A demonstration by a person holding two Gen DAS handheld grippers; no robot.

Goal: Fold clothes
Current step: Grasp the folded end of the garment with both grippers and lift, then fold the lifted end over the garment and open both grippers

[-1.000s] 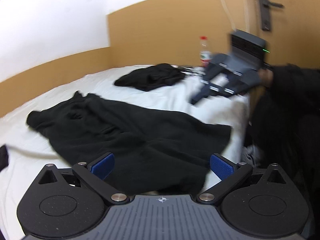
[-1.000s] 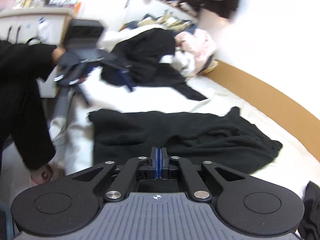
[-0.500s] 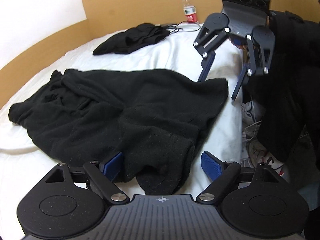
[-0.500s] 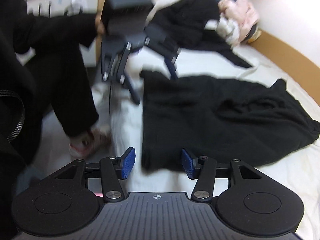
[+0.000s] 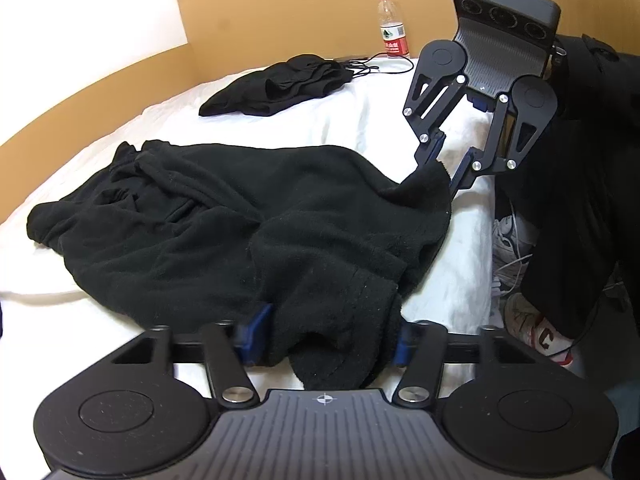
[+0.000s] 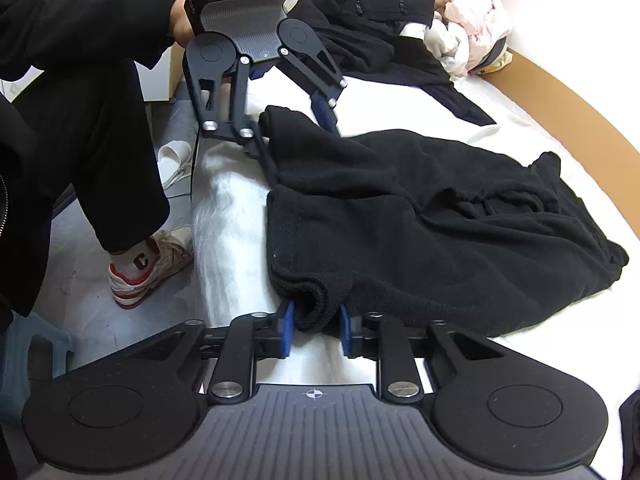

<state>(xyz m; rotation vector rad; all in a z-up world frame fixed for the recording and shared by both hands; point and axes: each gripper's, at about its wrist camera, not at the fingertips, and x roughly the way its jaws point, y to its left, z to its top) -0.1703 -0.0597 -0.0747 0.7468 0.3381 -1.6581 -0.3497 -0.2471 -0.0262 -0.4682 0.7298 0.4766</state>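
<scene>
Claws point(image 5: 328, 336) point(image 6: 316, 330) straddle black garment point(image 5: 240, 224) corners at bed point(image 5: 460, 280) edge.

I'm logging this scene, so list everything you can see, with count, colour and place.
Black fleece garment: one, black, spread on bed, both near corners between gripper fingers.
White bed sheet: one, white, beneath it.
Small black clothing pile: one, black, far end near bottle.
Clear plastic water bottle: one, red cap, by headboard.
Mixed clothes heap: one, black, pink, white, opposite end.
Sneakers: worn, white and red, on floor.
Left gripper: black, blue pads.
Right gripper: same.
</scene>
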